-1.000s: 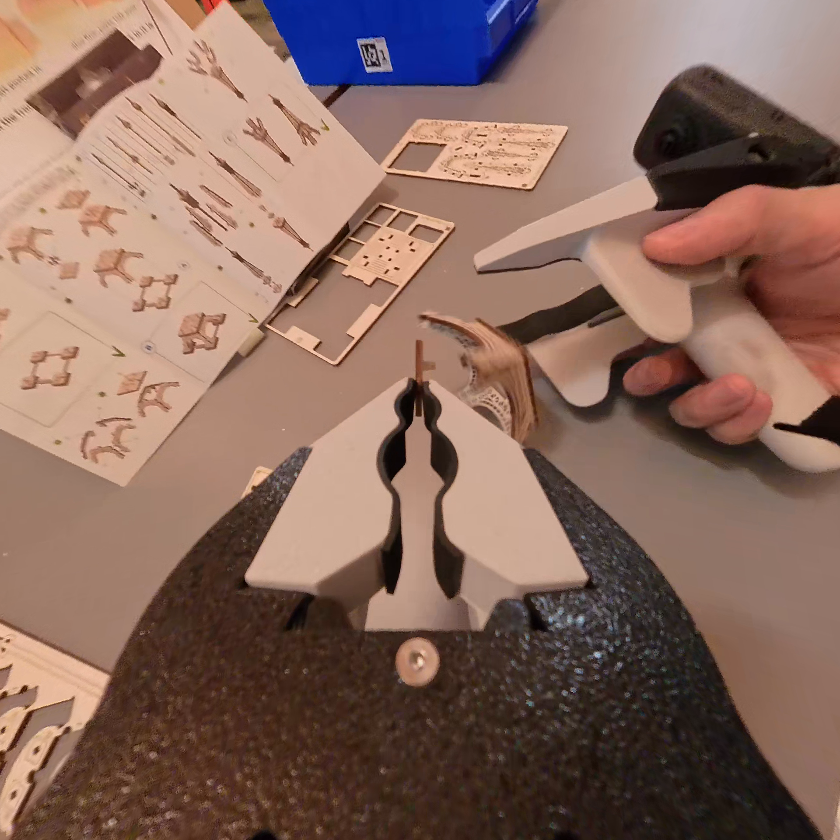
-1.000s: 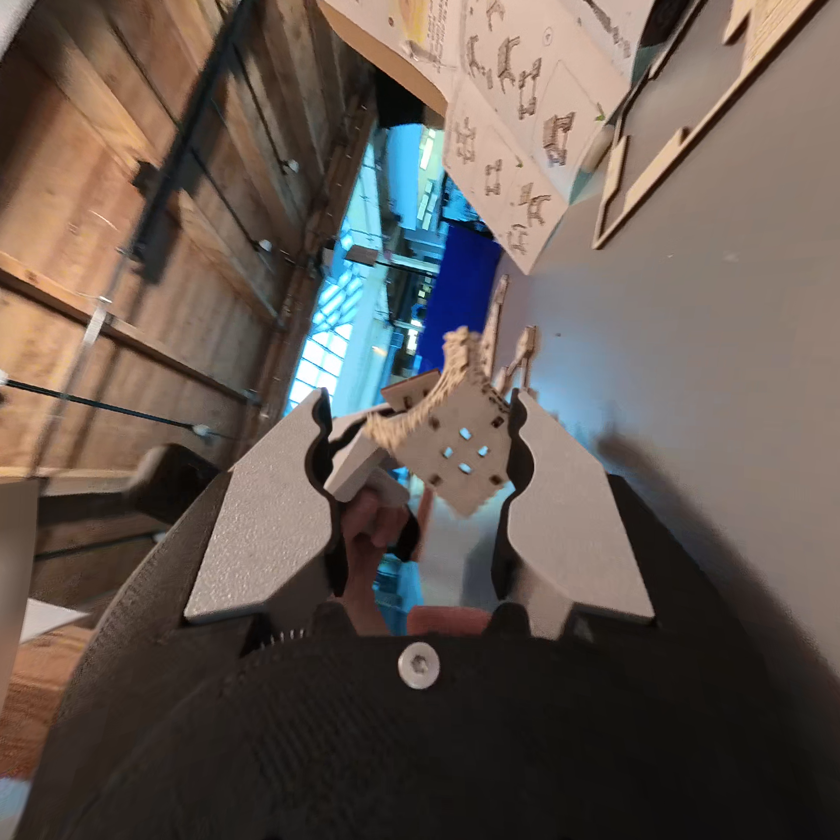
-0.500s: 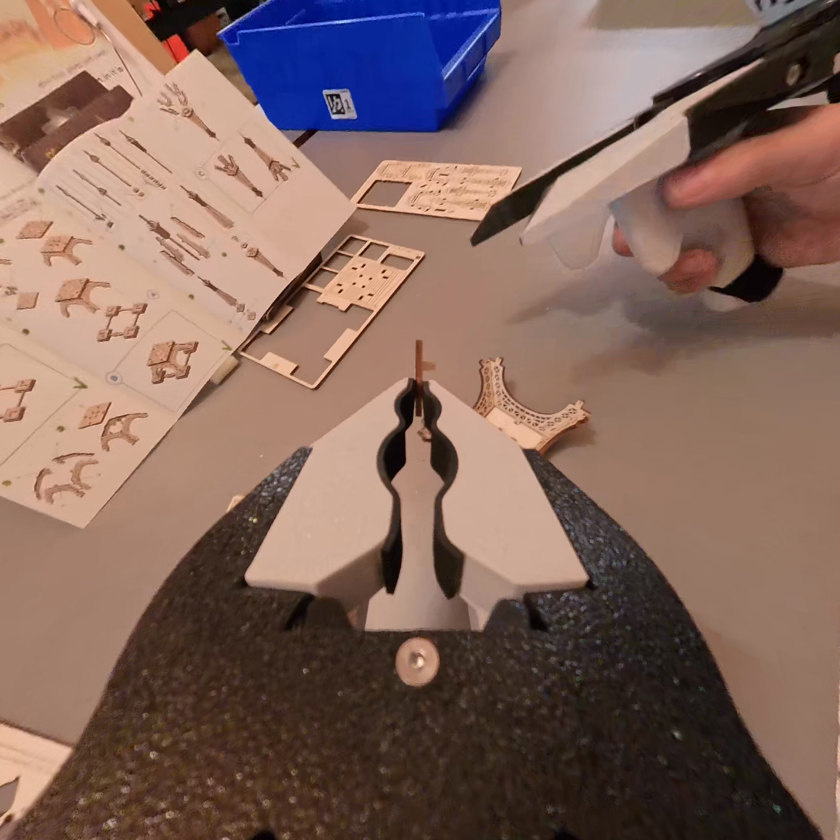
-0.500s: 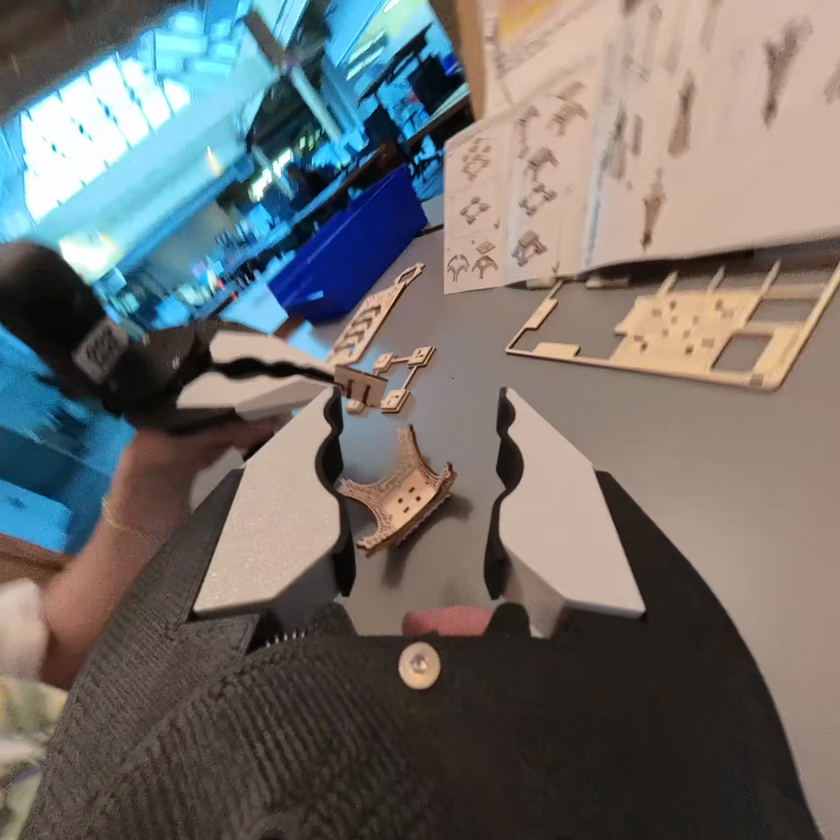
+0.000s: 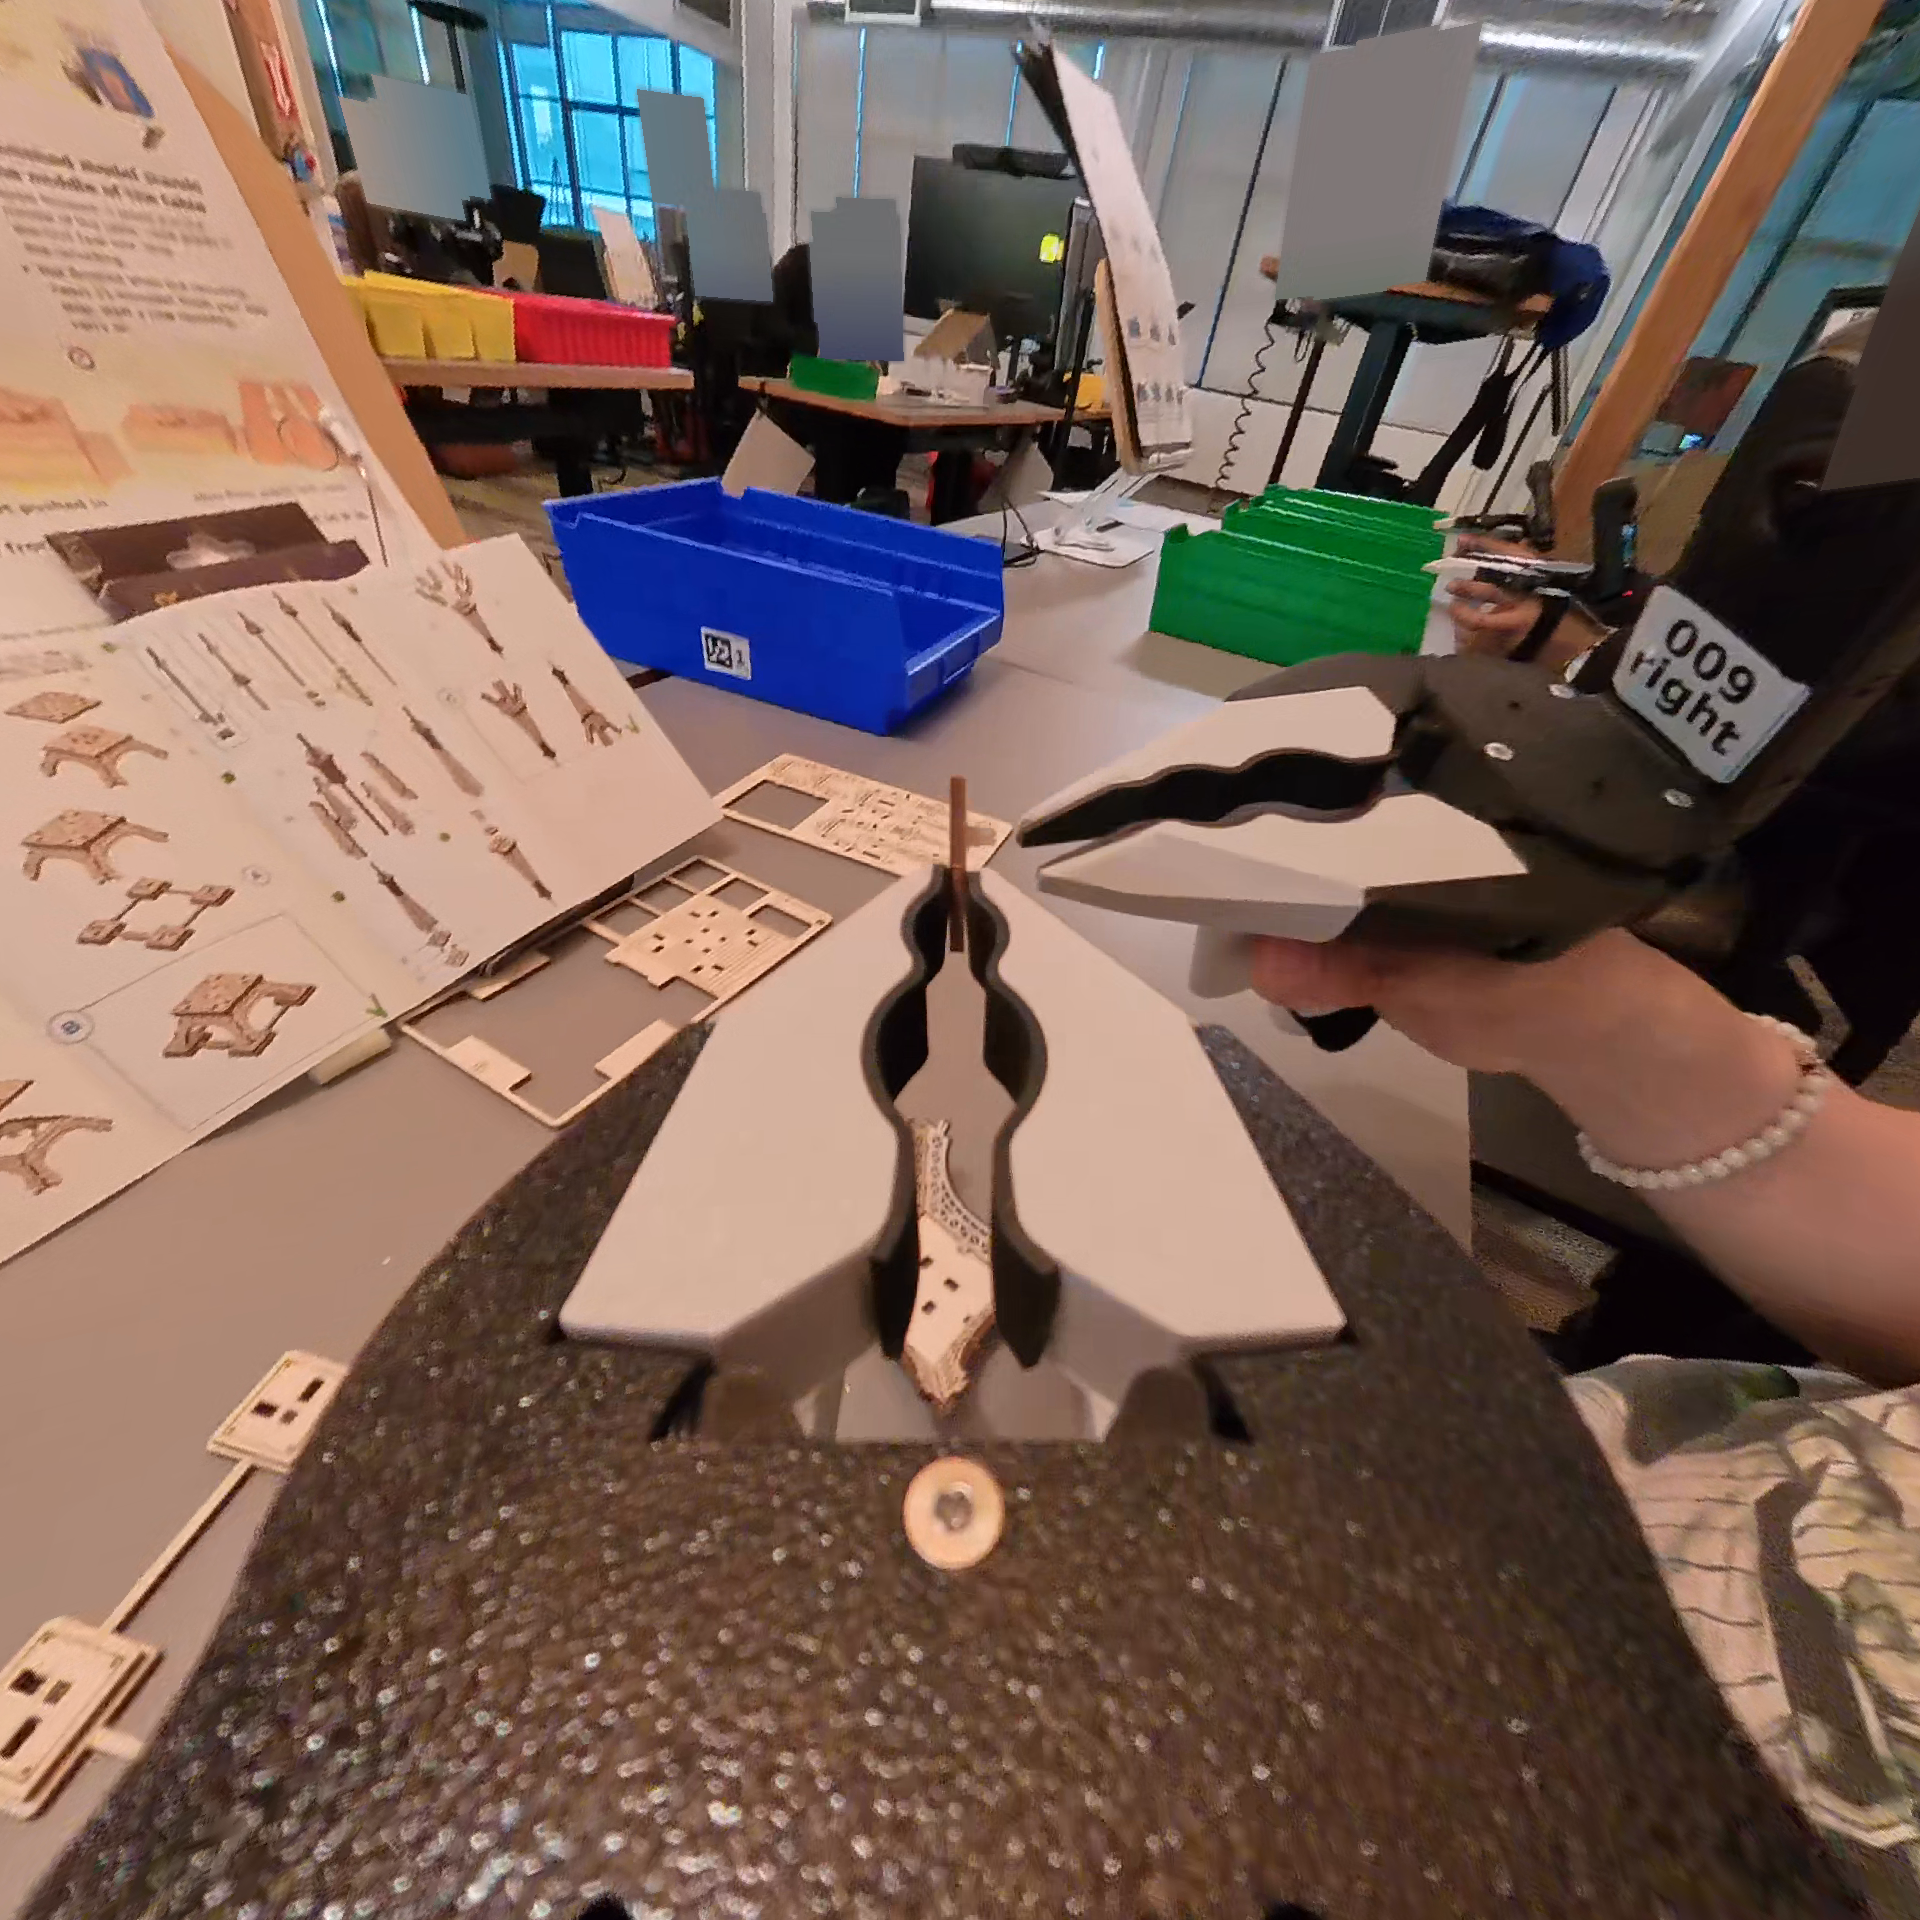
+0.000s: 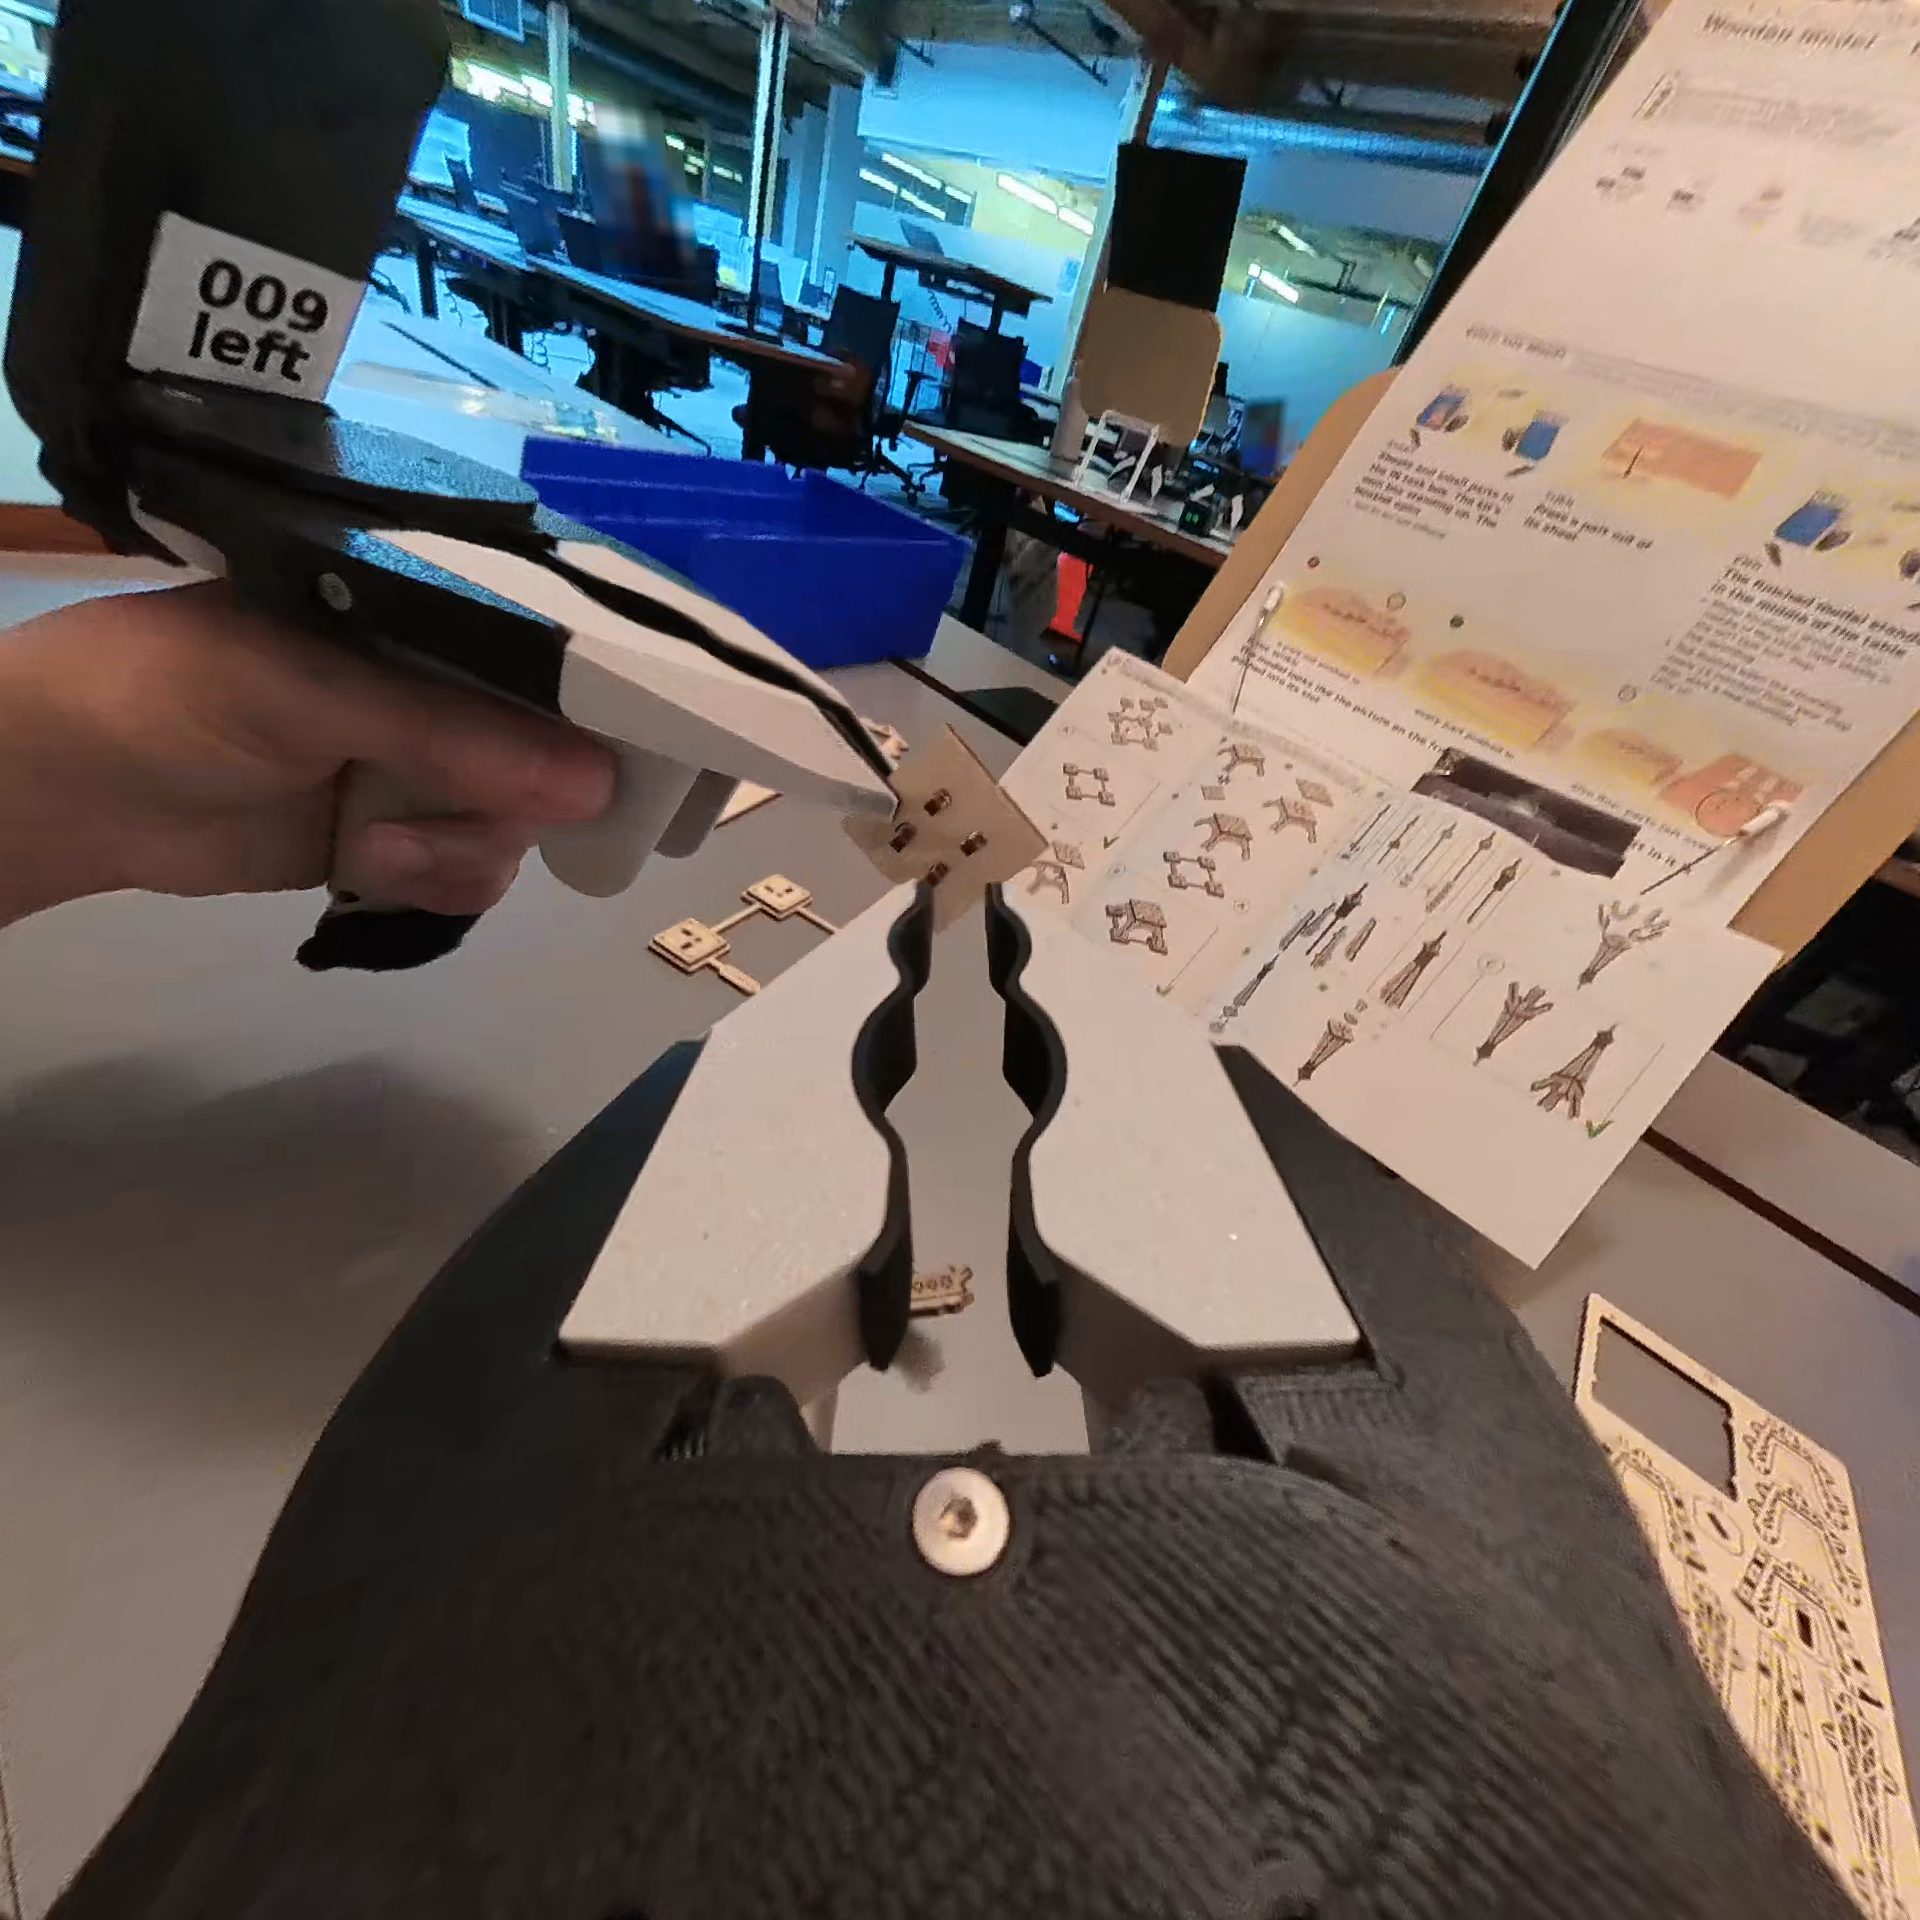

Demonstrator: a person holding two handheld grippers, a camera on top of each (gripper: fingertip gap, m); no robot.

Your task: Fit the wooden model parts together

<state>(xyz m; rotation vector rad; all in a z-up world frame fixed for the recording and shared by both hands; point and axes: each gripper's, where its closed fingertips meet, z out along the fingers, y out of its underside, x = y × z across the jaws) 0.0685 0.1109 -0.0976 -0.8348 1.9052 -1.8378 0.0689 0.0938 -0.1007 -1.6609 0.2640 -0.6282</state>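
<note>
My left gripper (image 5: 956,883) is shut on a small square wooden plate (image 5: 956,831), seen edge-on here. In the right wrist view the left gripper (image 6: 883,800) holds this slotted plate (image 6: 940,831) above the grey table. My right gripper (image 6: 951,904) has its jaws narrowed to a small gap, and the plate's lower corner sits right at its fingertips. In the left wrist view the right gripper (image 5: 1034,857) points at the plate from the right, just short of it. The arched wooden base part (image 5: 945,1278) lies on the table under my left fingers.
The folded instruction sheet (image 5: 312,779) (image 6: 1403,935) leans at the side, with a poster board (image 6: 1662,468) behind it. Punched wooden frames (image 5: 665,945) (image 6: 1766,1621) and linked square pieces (image 5: 270,1413) (image 6: 743,920) lie around. A blue bin (image 5: 790,603) and a green bin (image 5: 1288,592) stand behind. Left and right tips are no more than a few centimetres apart.
My right gripper let the arched base drop onto the table, swung round, narrowed its jaws and came up to the plate. My left gripper lifted and levelled, still holding the plate.
</note>
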